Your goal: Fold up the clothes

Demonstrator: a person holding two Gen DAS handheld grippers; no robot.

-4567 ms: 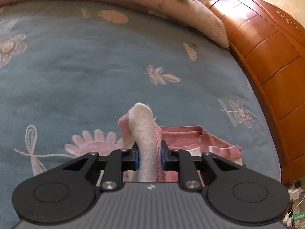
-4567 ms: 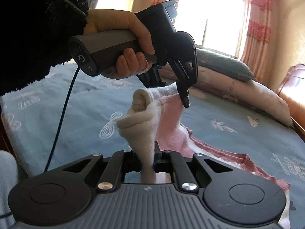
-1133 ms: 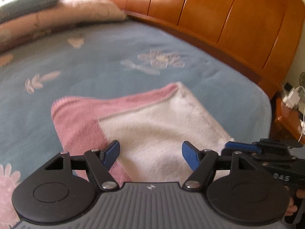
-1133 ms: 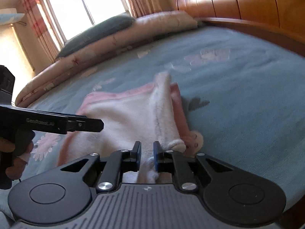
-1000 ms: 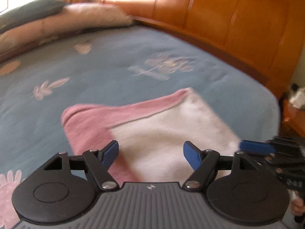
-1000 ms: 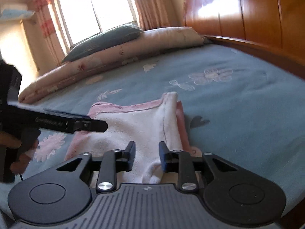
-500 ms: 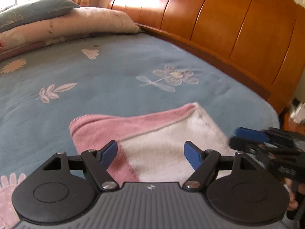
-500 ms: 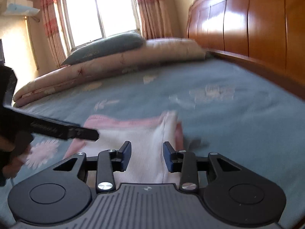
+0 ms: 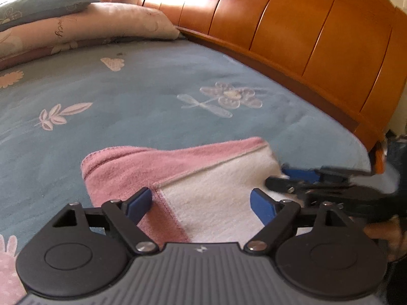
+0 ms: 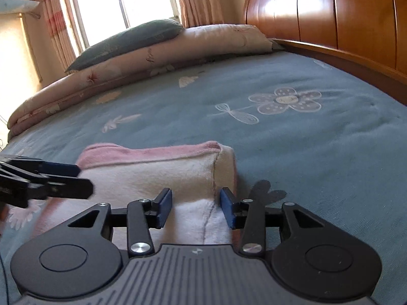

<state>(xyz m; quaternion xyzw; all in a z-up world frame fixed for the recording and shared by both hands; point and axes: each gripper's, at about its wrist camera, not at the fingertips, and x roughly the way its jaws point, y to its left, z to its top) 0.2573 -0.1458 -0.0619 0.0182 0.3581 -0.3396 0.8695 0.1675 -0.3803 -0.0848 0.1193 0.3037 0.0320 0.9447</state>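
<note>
A folded pink and white garment lies flat on a blue bedspread. Both grippers, left and right, are opening, letting go so the fold rests.

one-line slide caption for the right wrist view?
Right gripper opening over the folded pink-and-white garment on the blue bedspread, left gripper alongside.

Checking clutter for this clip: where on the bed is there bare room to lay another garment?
The blue bedspread lies bare between the folded garment, the headboard and the rolled quilt. The near edge is crowded: garment plus both grippers, left and right.
</note>
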